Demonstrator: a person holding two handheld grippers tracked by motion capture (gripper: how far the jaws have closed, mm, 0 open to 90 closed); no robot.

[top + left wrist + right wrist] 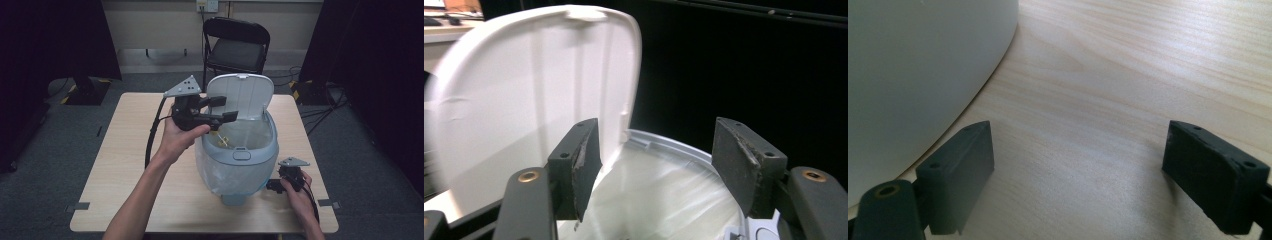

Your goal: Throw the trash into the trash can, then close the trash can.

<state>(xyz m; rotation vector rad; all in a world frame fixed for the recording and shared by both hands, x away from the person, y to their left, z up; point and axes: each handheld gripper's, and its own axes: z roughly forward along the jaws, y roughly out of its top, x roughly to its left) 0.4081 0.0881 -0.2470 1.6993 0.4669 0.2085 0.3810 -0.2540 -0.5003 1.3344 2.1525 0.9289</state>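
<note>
A small bin [272, 146] with a grey-blue rim and a clear liner bag stands in the middle of the wooden table [125, 165]. Its white lid [241, 95] is swung up at the back. A small yellowish scrap [223, 142] lies inside. My left gripper [225, 109] hovers open over the bin's left rim, jaws pointing right with nothing between them. In the left gripper view the lid [524, 90] and liner [659, 200] lie beyond that gripper [655, 150]. My right gripper [272, 184] rests low by the bin's right base, open and empty [1080, 160], the bin wall [908, 65] at its left.
A black folding chair [235, 47] stands behind the table's far edge. Dark curtains hang at both sides, and cables lie on the grey floor at the right. Bare tabletop [1123, 75] stretches ahead of the right gripper and left of the bin.
</note>
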